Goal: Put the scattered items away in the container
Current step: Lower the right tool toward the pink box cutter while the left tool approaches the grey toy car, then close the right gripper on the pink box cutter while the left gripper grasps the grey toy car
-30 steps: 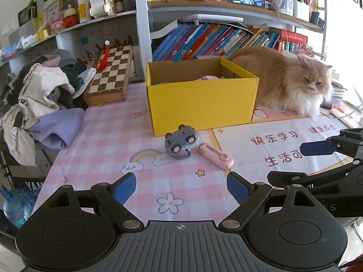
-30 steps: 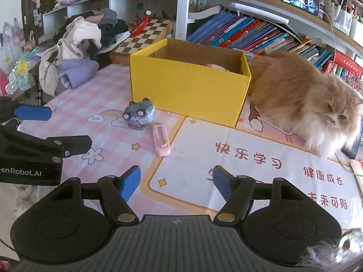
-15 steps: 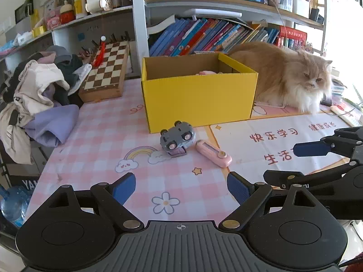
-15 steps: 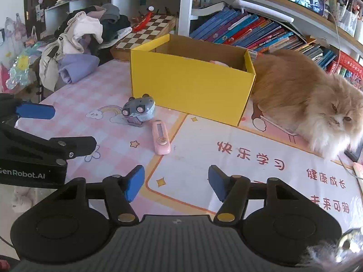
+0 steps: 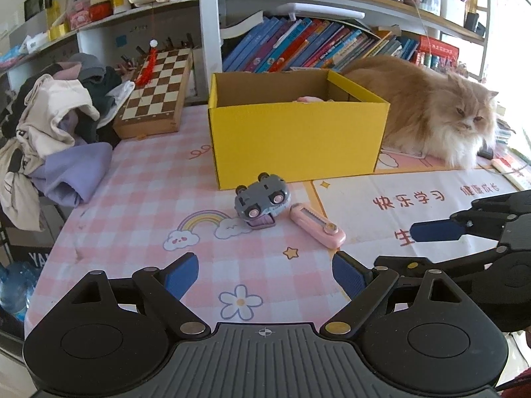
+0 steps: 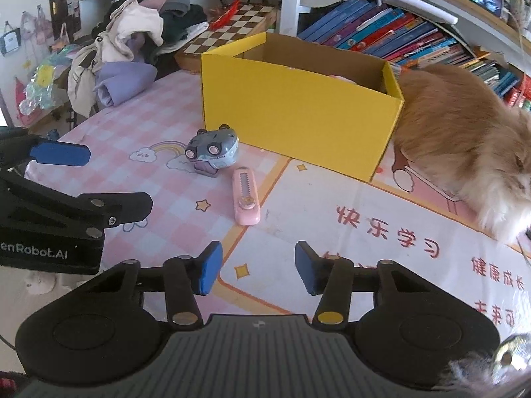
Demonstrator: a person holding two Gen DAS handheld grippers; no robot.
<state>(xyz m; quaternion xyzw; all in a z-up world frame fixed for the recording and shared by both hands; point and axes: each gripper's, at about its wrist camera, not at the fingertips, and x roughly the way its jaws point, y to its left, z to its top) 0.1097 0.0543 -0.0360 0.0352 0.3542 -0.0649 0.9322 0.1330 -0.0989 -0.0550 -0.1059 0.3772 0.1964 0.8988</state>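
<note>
A yellow cardboard box (image 5: pixel 295 142) (image 6: pixel 298 122) stands open on the pink checked tablecloth, with something pink just showing inside. In front of it a small grey toy car (image 5: pixel 262 199) (image 6: pixel 212 149) lies upside down, wheels up. Beside the car lies a pink utility knife (image 5: pixel 317 229) (image 6: pixel 245 197). My left gripper (image 5: pixel 265 275) is open, low over the cloth, short of both items. My right gripper (image 6: pixel 255 270) is open too, just short of the knife. Neither holds anything.
A fluffy orange cat (image 5: pixel 431 112) (image 6: pixel 464 126) lies right of the box on the white mat (image 6: pixel 381 232). A chessboard (image 5: pixel 156 93) and a heap of clothes (image 5: pixel 49 129) sit at the back left. Bookshelves (image 5: pixel 315 43) stand behind.
Both grippers have moved forward, closer to the car and the knife. The right gripper's fingers have narrowed somewhat but stay open.
</note>
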